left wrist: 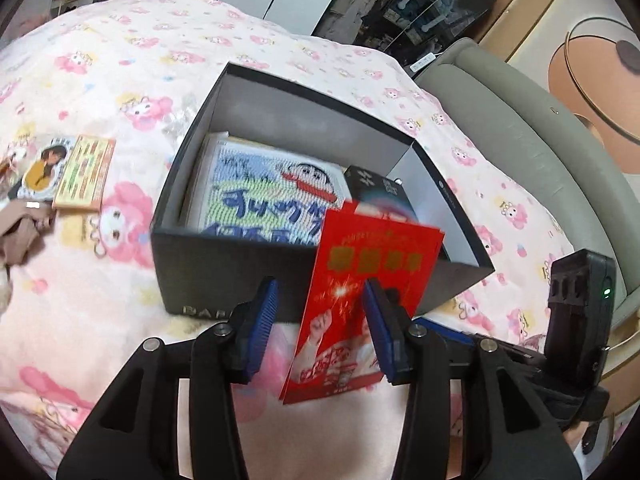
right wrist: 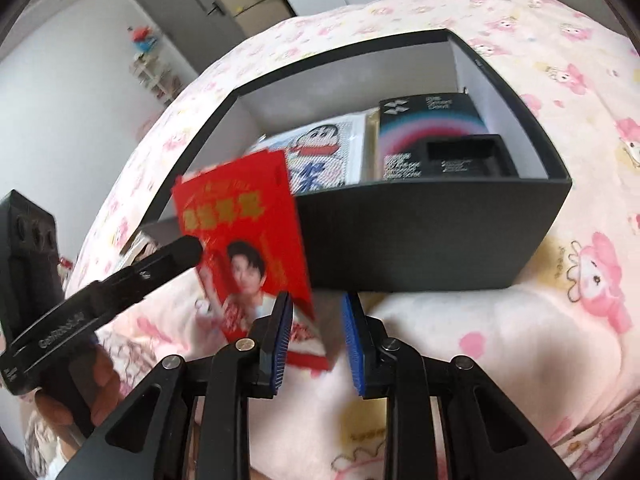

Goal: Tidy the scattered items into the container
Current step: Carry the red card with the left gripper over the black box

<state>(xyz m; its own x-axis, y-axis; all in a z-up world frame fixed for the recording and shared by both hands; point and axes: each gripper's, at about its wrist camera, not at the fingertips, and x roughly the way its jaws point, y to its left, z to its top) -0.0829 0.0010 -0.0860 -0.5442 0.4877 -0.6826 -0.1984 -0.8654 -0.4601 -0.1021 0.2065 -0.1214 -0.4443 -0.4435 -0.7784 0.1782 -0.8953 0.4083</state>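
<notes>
The red envelope (left wrist: pixel 372 280) stands tilted at the box's (left wrist: pixel 224 276) near wall, its top edge just above the rim and its foot down by the bed (left wrist: pixel 120 300). It is not yet inside. The left gripper (left wrist: pixel 320 292) is agape: the envelope lies against its 3 o'clock pad, and the 9 o'clock pad stands well apart from it. The right gripper (right wrist: pixel 318 308) is narrower but also slack, with the envelope's lower corner close by its 9 o'clock pad and bed showing in the gap. Motion blur smears the envelope, so whether it leans on the wall or is slipping I cannot say. To finish well, one gripper should probably pinch it low, lift its foot clear of the rim, and tip it toward 12 o'clock. It would then drop flat on the cartoon pack (left wrist: pixel 264 200) rather than wedging against the carton (right wrist: pixel 432 136). The left view alone shows two cards (left wrist: pixel 84 172) still loose on the bed at 9 o'clock. The right view alone shows the envelope's printed face, a left finger touching its 9 o'clock edge, and the carton's full length along the box's 3 o'clock side.
</notes>
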